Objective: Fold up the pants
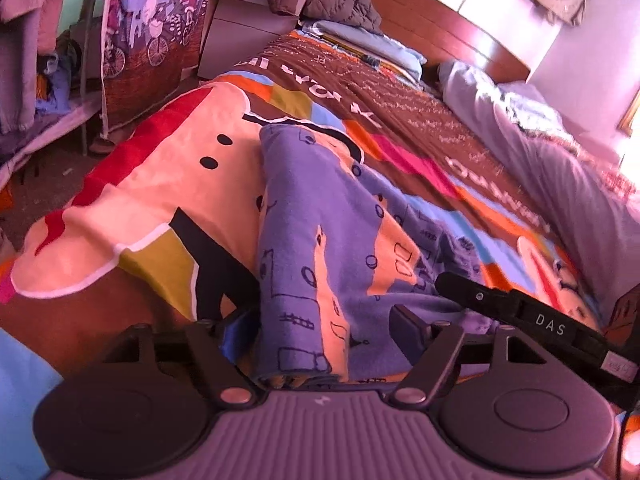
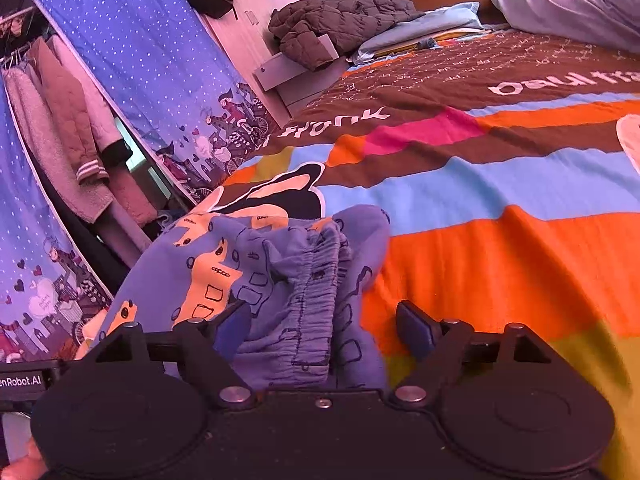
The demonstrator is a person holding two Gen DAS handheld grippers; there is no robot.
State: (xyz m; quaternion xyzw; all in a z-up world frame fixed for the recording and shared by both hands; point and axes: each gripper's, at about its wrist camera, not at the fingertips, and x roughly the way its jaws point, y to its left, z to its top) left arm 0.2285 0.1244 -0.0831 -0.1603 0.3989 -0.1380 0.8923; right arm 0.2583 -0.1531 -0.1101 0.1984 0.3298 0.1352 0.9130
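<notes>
Striped bedspread (image 2: 520,256) bears blue pants (image 1: 312,216); quilted jacket (image 2: 340,16) beyond.

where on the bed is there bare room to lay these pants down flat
Free: the striped bedspread right of the pants, up to the rumpled duvet and pillow. Also the cream patch left of the pants, toward the bed's edge. Crowded: the headboard end, with the quilted jacket, and around both grippers.
</notes>
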